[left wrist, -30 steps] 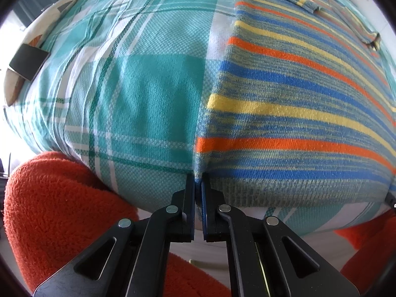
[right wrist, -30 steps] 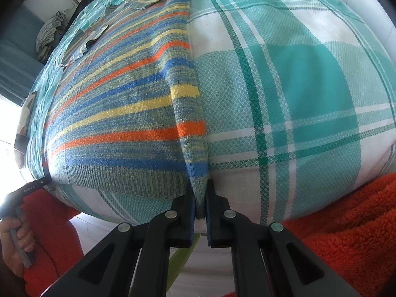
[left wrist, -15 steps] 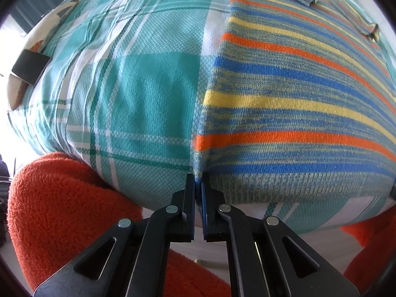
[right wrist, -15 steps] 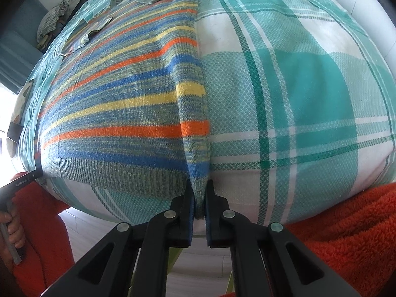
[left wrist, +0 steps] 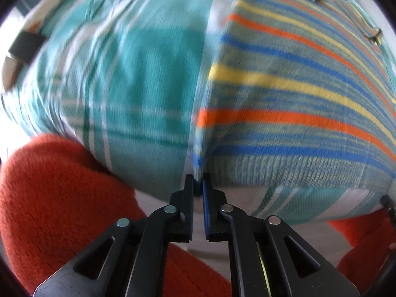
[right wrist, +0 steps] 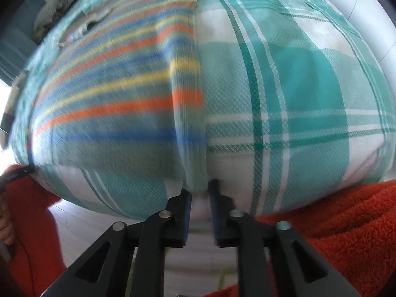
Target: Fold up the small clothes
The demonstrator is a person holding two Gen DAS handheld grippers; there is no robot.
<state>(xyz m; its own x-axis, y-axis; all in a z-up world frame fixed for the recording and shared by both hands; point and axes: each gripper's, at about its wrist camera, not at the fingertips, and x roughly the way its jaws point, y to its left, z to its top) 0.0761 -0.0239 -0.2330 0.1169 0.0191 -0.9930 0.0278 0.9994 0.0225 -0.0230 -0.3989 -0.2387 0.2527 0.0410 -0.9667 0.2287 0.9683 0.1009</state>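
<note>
A knit sweater (left wrist: 284, 113) with orange, yellow and blue stripes lies flat on a teal plaid cloth (left wrist: 138, 86). My left gripper (left wrist: 197, 180) points down at the sweater's near left corner. Its jaws are opening, and the hem corner still sits between the tips. In the right wrist view the same sweater (right wrist: 118, 113) fills the left half. My right gripper (right wrist: 199, 188) is at the near right corner with its jaws opening. A clear gap shows there, and the hem's tip hangs loosely between the fingers.
Red fleece sleeves (left wrist: 54, 198) (right wrist: 346, 235) frame the near edge of the plaid cloth (right wrist: 297, 86). A hand (right wrist: 6, 225) shows at the right view's left edge. A black flat object (left wrist: 26, 45) lies far left. More garments (right wrist: 99, 17) lie at the back.
Both grippers held the sweater's near corners shut; now their jaws have parted, the right one more widely. Both views have become blurred with motion.
</note>
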